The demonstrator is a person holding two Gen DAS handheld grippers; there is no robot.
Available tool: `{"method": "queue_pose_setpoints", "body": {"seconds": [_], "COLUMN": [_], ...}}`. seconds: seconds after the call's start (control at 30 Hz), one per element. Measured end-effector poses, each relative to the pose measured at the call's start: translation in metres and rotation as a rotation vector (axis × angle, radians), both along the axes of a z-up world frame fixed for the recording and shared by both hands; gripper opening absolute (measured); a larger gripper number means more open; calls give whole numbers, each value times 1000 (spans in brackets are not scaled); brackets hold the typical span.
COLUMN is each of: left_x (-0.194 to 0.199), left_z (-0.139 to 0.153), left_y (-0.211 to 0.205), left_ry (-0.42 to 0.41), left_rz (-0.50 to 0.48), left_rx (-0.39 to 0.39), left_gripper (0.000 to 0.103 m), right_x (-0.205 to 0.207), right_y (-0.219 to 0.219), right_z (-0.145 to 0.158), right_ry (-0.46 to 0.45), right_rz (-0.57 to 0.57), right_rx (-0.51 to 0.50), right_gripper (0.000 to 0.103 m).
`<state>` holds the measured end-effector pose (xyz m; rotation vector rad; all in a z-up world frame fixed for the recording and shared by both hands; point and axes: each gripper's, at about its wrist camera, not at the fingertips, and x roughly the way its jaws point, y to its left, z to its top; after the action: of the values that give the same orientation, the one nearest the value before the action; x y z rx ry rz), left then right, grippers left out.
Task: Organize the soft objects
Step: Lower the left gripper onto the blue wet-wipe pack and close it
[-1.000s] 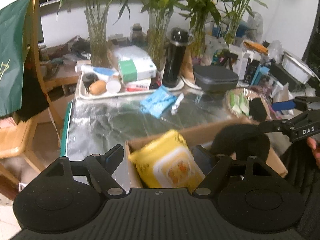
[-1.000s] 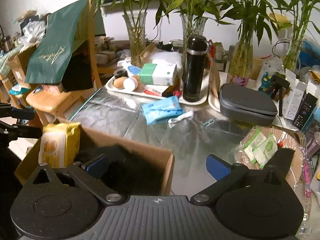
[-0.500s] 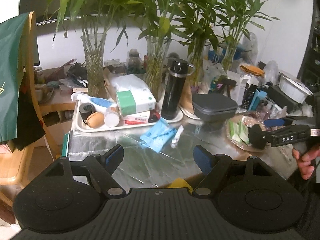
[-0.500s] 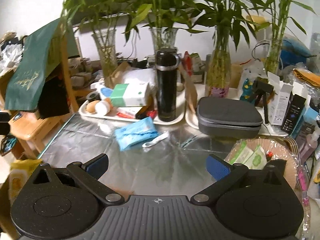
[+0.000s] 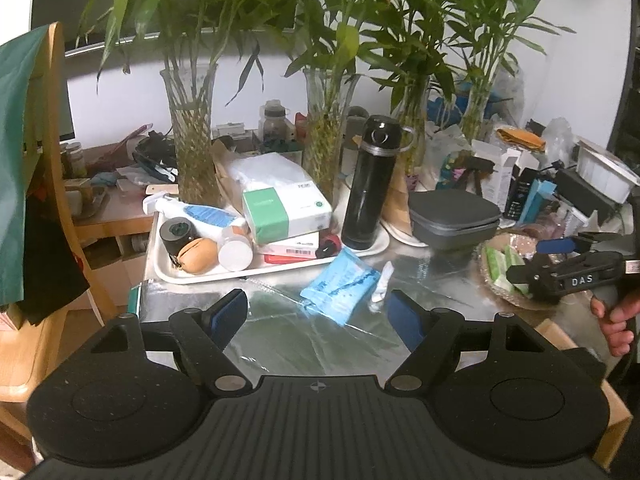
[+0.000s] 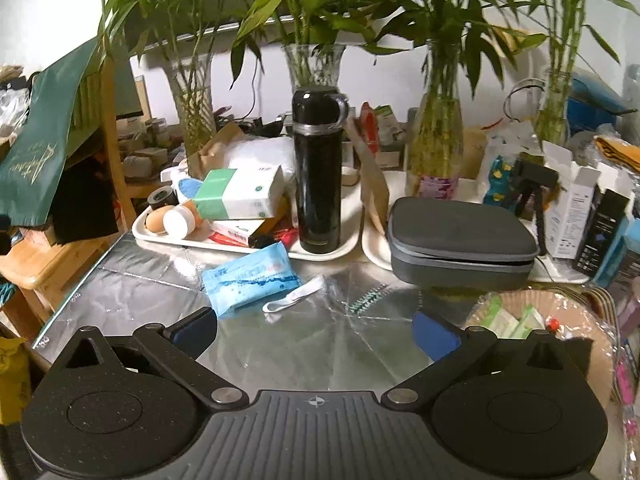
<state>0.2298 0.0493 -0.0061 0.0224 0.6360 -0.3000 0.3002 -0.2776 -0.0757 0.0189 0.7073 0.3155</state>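
A blue soft tissue pack (image 5: 340,286) (image 6: 251,277) lies on the shiny silver table (image 5: 280,332) just in front of the white tray (image 5: 276,268). My left gripper (image 5: 318,316) is open and empty, held above the table short of the pack. My right gripper (image 6: 314,330) is open and empty; in the left wrist view it shows at the right (image 5: 548,262), over a woven basket (image 5: 500,280). The corner of a cardboard box (image 5: 612,412) shows at the lower right. A yellow wipes pack (image 6: 12,376) is at the far left edge.
The tray (image 6: 248,246) holds a green-white tissue box (image 6: 236,194), a black flask (image 6: 318,172), jars and a brown pouch. A grey case (image 6: 460,240), glass vases of bamboo (image 6: 196,120), small boxes and a wooden chair (image 5: 52,184) with green cloth surround the table.
Both grippers have lifted and moved away from the cardboard box with the yellow pack and the black soft item. They now face the table and the blue pack.
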Motion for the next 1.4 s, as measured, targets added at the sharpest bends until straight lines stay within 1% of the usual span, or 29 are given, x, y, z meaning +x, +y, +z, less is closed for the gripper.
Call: {"method": "queue_pose_setpoints", "body": {"seconds": [0.23,0.4,0.53,0.7,0.9,1.07,1.23,1.33,1.4], "left_x": [24,38,50,69,93,110,122,131,136], "left_z": [-22,-30,-39,-53,-69,-85,-103,-114,-121], "left_y": [7,9,8,5,0,-12,-29,-39,-46], "left_ry": [20,35,39,64,87,77,59,62,47], "left_rz": [2,-17,-47,-71,-111,-156,-230,-276,-303], "left_rx": [-9,0,6,17,21,79,155,183,211], "left_gripper": [77,77,77,77,77,77,77,81,83], "right_x": [22,36,47,53,62,71,82,88,91], "right_y": [3,8,14,22,22,22,19,15,12], "right_z": [-11,-19,-27,-37,-45,-54,-62,-66,-68], "right_ry": [34,47,60,74,104,139,177,197,210], "right_rz": [34,77,107,136,125,97,43,9,-13], "right_rx": [21,21,7,-38,-49,-81,-102,-105,-107], "right_gripper": [103,103,103,103,103,103,103,103,103]}}
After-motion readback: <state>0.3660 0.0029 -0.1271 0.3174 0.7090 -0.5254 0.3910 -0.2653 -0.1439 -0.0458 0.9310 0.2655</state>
